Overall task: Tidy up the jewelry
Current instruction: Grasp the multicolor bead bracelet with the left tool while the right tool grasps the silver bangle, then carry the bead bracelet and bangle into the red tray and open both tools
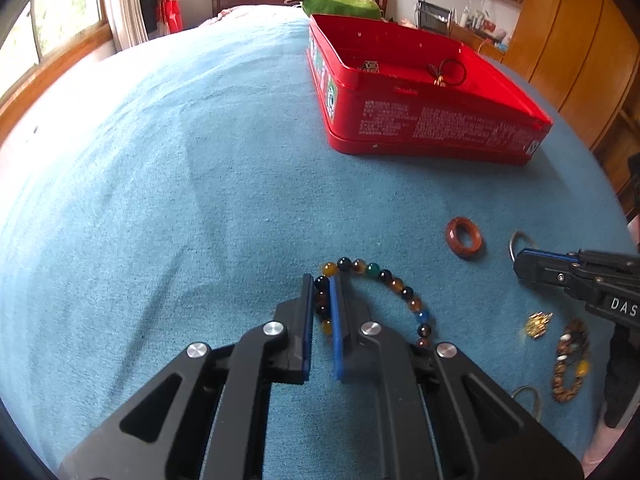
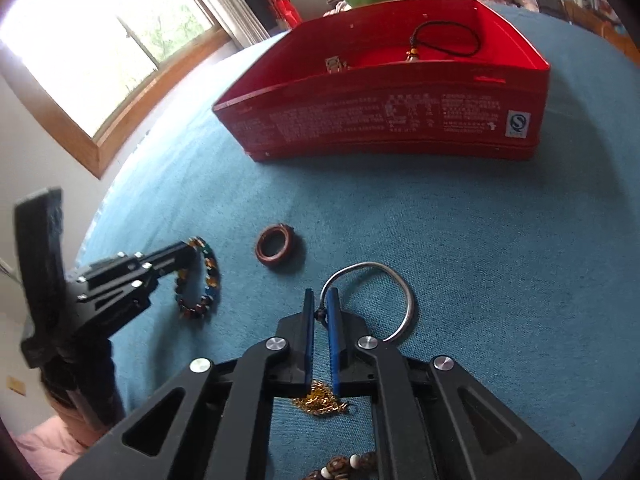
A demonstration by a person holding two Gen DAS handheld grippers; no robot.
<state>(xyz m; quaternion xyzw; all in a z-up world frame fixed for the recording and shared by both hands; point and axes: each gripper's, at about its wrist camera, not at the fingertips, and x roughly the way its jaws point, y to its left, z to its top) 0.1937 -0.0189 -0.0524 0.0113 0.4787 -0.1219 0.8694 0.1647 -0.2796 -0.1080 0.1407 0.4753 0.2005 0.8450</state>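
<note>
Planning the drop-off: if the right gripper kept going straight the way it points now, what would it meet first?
The right gripper, shut on the silver bangle, angles down at the blue bedspread, so probably cloth first. The red tin lies further along that line; depth is unclear.

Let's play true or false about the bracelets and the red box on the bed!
1. The left gripper pinches the colourful bead bracelet. True.
2. The red box is empty. False: a black cord loop lies inside.
3. The right gripper is shut on the silver bangle. True.
4. The brown ring sits in the box. False: it lies on the blue bedcover.
</note>
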